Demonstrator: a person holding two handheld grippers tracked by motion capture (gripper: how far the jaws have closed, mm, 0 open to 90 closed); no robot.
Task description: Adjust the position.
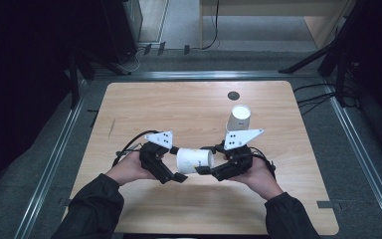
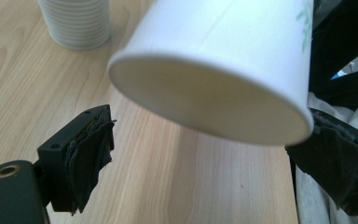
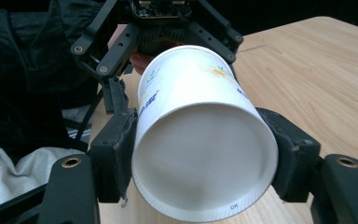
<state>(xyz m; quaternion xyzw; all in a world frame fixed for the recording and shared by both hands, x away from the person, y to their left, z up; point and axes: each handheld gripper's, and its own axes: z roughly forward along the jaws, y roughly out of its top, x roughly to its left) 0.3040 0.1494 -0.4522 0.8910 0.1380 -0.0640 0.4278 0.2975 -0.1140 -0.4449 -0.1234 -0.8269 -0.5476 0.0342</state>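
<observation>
The left gripper [image 1: 175, 167] sits at the near left of the table [image 1: 129, 114], its jaws spread wide on either side of the paper cup's rim without touching it, probably ready to take the cup or freshly let go. The paper cup [image 1: 195, 161] lies on its side in the air between the two hands, above the table's near middle, open mouth toward the left gripper. The right gripper [image 1: 210, 167] clamps the cup near its base, one pad on each side, which keeps it level for a handover. Farther back and to the right, a stack of cups [image 1: 238, 117] stands upright on the table, well apart.
</observation>
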